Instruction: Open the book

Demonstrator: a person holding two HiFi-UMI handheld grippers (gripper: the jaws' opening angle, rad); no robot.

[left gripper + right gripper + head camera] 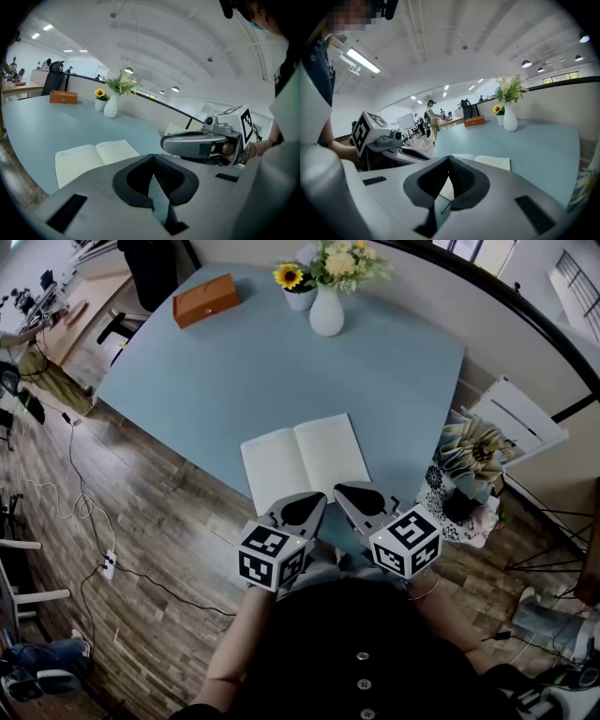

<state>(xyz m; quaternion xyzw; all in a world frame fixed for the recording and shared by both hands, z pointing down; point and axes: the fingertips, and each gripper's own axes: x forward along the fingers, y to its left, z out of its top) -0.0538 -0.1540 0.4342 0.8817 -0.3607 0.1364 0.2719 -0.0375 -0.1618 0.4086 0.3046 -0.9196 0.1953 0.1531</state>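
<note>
The book (305,463) is laid flat and open at the near edge of the table (281,362), so the job looks done. The left gripper (302,512) and right gripper (364,499) are held pinched closed on nothing, just behind it. Both pages are shown whole only in the head view. Far-off people are seen only in the right gripper view.

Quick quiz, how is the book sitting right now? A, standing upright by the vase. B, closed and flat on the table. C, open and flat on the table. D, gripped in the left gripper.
C: the book lies open with both pages facing up on the table, while the left gripper and the right gripper have their jaws together and hold nothing.
</note>
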